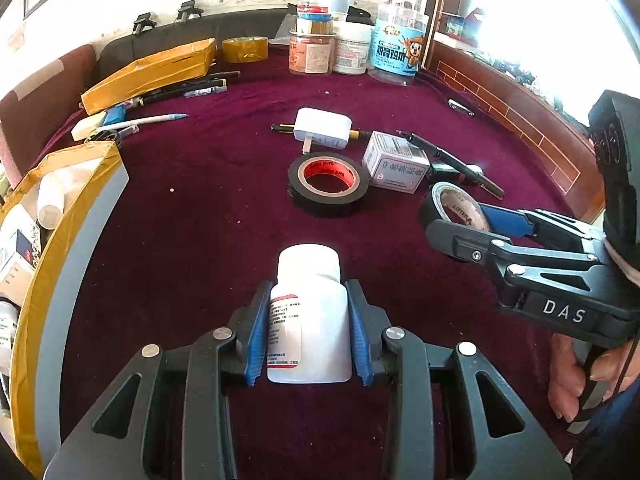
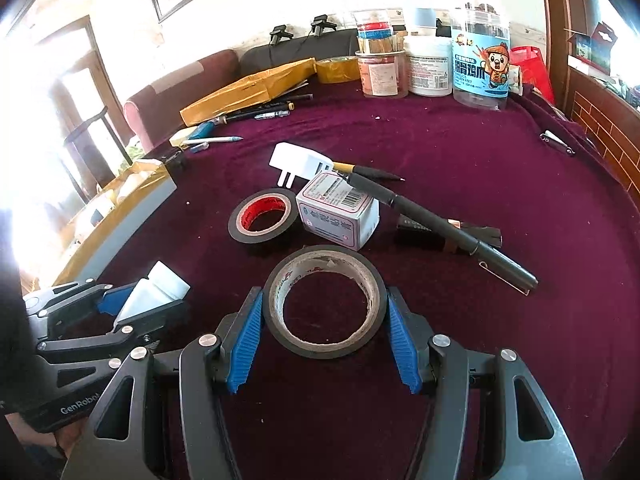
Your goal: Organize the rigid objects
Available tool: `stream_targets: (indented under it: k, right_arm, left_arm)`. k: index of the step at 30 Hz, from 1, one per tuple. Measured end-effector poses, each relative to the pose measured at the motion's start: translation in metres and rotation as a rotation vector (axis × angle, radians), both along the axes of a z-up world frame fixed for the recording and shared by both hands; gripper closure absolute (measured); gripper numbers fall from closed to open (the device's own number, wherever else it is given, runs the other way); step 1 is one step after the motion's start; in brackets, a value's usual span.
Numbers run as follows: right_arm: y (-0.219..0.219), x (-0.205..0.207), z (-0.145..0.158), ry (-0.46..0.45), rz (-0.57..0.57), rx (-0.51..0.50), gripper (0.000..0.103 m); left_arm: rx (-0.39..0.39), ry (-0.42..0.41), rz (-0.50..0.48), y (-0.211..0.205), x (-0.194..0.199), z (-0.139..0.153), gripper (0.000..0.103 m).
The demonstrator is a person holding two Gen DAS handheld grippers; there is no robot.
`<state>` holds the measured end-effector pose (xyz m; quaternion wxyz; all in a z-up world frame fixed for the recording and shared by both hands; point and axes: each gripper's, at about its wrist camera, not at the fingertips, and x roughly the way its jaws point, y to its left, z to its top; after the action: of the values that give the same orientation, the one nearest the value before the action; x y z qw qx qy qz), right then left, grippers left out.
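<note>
Right wrist – 2 tape rolls (image 2: 326, 306), 1 bottle (image 2: 158, 290)

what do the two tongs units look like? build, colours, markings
Left tongs and right tongs: black linkage frames, silver pivot rivets, ribbed blue pads. White lettering: "DAS" on the right body, "GenRobot" on the left. Thin dark cable by the right handle.

Each camera rides its own gripper, looking forward and steeply down onto the purple cloth (image 1: 200, 220). Both sit close. They share the red-cored tape roll (image 1: 328, 182) at twelve o'clock and the jars (image 2: 480, 36) beyond.
</note>
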<state>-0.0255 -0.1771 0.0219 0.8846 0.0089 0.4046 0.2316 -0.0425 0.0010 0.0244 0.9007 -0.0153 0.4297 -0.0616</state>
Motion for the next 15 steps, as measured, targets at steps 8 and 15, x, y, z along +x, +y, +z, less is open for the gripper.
stream_targets:
  k: [8, 15]
  right_arm:
    - [0.003, -0.004, 0.004, -0.031, 0.009, 0.002, 0.05]
    - [0.007, -0.006, 0.005, -0.001, 0.022, 0.025, 0.05]
  left_arm:
    - [-0.014, -0.052, 0.029, 0.013, -0.013, 0.02, 0.07]
    - [-0.048, -0.108, 0.085, 0.043, -0.03, 0.041, 0.07]
